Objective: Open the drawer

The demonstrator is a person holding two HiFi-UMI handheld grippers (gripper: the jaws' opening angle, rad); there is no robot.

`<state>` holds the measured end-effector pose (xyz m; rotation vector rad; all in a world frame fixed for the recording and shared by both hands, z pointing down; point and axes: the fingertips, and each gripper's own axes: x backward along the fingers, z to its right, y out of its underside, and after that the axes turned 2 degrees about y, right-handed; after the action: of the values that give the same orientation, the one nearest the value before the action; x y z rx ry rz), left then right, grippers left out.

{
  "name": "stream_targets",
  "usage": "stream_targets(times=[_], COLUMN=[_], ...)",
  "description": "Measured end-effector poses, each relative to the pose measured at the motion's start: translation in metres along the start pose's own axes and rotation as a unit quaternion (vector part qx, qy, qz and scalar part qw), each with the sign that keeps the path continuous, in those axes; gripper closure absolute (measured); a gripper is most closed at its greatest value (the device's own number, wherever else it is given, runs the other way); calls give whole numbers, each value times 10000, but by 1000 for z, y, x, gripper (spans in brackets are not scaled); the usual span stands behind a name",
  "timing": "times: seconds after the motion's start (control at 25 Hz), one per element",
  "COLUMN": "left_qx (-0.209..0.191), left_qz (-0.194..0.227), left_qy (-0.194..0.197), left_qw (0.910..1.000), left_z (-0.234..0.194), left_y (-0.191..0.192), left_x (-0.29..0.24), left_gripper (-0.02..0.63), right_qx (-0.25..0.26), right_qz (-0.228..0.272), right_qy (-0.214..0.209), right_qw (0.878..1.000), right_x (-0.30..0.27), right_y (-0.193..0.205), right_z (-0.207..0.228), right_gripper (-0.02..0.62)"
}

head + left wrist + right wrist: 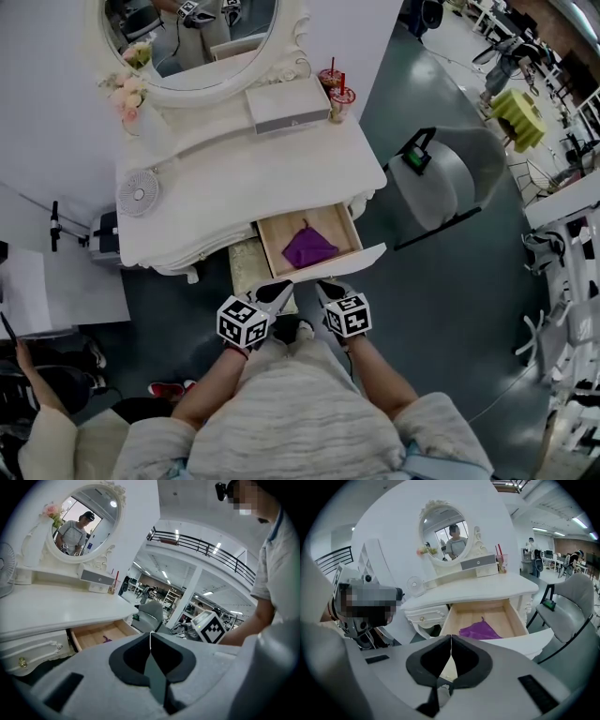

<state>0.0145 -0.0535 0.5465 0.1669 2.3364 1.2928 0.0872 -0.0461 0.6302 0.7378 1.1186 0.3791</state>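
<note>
Forearms tucked near the torso, left gripper (281, 292) and right gripper (327, 290) side by side before the open drawer (337, 262), jaws together, empty, purple cloth (309, 248) inside, drawer's rear hidden under the dressing table (253, 178).

The drawer (277, 246) juts from the dressing table's (244, 178) front edge, right end; a cloth (308, 248) lies in it.

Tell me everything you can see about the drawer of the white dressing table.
The drawer is pulled out wide from under the top of the white dressing table. Its inside looks like pale bare wood; its front panel is white and curved. A crumpled purple cloth lies on its bottom.
</note>
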Motion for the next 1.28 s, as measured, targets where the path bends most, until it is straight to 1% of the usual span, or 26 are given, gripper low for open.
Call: stream_targets(times=[0.28,0.8,1.0,1.28], left_qx=[-82,-289,-395,-505], left_qz=[193,490,519,516], left_qy=[-12,37,69,88], left_qw=[9998,9984,9978,9973], left_z=[4,18,22,24], left_y=[-13,-41,-48,-53], left_x=[18,38,42,45], left_gripper=[591,591,591,591], right_qx=[79,292,381,423], right_qz=[292,840,953,1005], right_qy=[-257,-400,-529,-602], right_qw=[9992,9952,9933,9922], right_x=[28,59,65,69], right_y=[-29,-86,-97,-100], right_z=[-25,-48,-59,-69], right_gripper=[583,586,586,586])
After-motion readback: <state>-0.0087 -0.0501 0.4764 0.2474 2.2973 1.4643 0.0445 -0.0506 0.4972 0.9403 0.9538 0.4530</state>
